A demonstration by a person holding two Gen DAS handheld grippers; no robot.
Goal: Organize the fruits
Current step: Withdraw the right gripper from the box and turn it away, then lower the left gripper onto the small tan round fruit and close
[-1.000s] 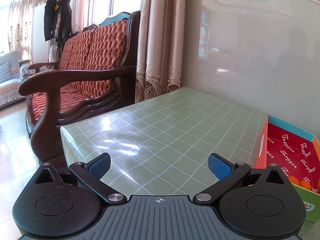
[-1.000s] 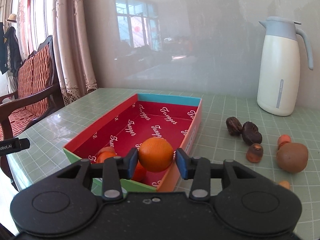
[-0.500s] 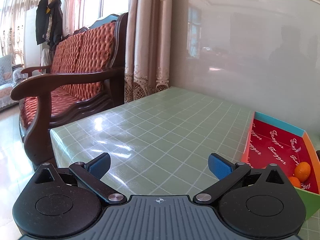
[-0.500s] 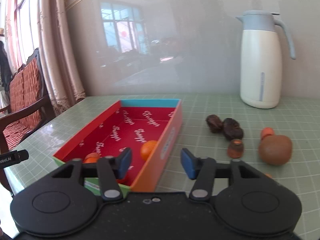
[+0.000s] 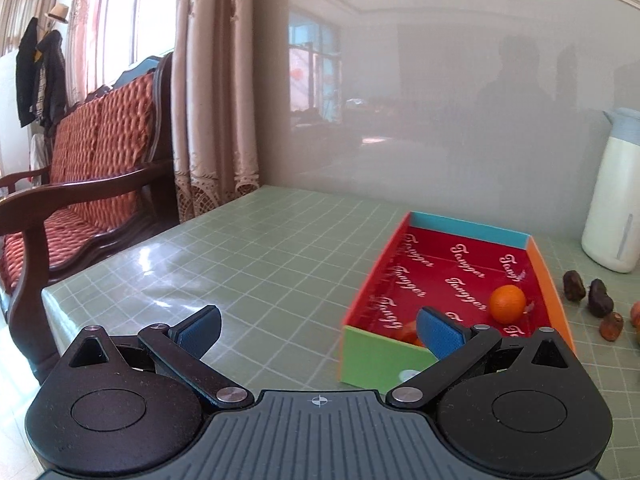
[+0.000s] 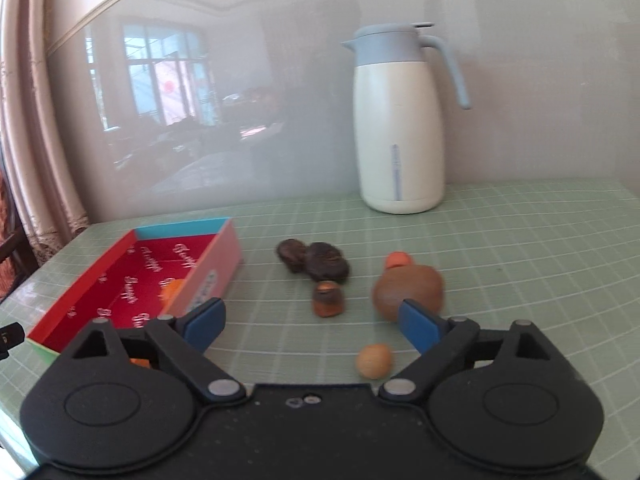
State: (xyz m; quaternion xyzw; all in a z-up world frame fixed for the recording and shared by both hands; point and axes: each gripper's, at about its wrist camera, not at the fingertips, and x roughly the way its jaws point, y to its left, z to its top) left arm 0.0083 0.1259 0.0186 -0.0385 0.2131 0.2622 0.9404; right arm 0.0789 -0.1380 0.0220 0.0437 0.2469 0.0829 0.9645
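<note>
A red cardboard box (image 5: pixel 424 256) with coloured walls sits on the green checked table; it also shows in the right wrist view (image 6: pixel 132 268). An orange (image 5: pixel 507 304) lies inside it, and more orange fruit sits near the box's front wall (image 5: pixel 408 330). My left gripper (image 5: pixel 318 330) is open and empty, left of the box's front end. My right gripper (image 6: pixel 312 322) is open and empty above the table, facing loose fruit: two dark dates (image 6: pixel 316 262), a small brown fruit (image 6: pixel 328 300), a brown kiwi (image 6: pixel 408 290), a small orange fruit (image 6: pixel 397 259) and a pale round fruit (image 6: pixel 374 360).
A white and blue thermos jug (image 6: pixel 400 120) stands at the back against the grey wall; it also shows in the left wrist view (image 5: pixel 614 192). A wooden bench (image 5: pixel 80 184) with red cushions stands off the table's left edge, beside curtains (image 5: pixel 216 100).
My right gripper let go of the orange into the box, opened wide and swung right toward the loose fruit. My left gripper turned right, bringing the box into its view.
</note>
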